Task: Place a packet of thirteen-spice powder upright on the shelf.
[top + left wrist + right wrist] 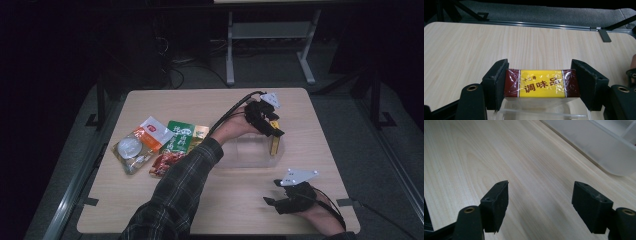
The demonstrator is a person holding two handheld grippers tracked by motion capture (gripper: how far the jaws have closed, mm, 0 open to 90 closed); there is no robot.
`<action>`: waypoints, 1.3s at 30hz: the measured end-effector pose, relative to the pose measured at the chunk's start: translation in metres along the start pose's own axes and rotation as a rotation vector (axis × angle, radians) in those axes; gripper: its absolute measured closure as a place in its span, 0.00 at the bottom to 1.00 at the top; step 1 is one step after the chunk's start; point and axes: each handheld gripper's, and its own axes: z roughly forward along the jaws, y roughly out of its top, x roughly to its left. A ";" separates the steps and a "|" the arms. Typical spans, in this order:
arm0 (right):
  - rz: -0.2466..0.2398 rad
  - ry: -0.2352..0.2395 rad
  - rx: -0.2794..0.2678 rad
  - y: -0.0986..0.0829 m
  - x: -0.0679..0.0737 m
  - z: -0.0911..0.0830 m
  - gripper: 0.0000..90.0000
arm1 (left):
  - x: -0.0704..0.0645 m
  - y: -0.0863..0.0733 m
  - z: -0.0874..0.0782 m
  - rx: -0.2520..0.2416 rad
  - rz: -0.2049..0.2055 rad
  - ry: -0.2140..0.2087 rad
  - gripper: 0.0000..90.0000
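Note:
My left gripper is shut on a small yellow and dark red seasoning box wrapped in film; both jaws press on its ends. It holds the box over the right part of a clear plastic container in the middle of the table; the container's rim lies just below the box. My right gripper rests near the table's front right, open, with nothing between its fingers.
Several snack packets lie at the table's left: a white and orange one, a green one and a clear pouch with a round white item. The clear container's wall stands ahead of the right gripper. Bare wood surrounds it.

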 end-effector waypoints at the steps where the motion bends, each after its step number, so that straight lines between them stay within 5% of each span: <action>1: -0.001 0.000 0.000 0.000 0.000 0.000 0.32 | 0.000 0.000 0.002 0.003 -0.001 -0.001 0.35; 16: -0.012 0.006 0.003 0.000 0.000 0.000 0.32 | -0.001 -0.003 0.012 -0.020 -0.018 -0.007 0.35; 22: -0.016 0.004 0.001 0.000 0.000 0.000 0.32 | -0.002 -0.005 0.007 -0.029 -0.036 -0.005 0.26; 39: -0.011 0.007 0.008 0.000 0.002 0.001 0.32 | -0.016 -0.023 -0.053 -0.042 -0.080 0.037 0.16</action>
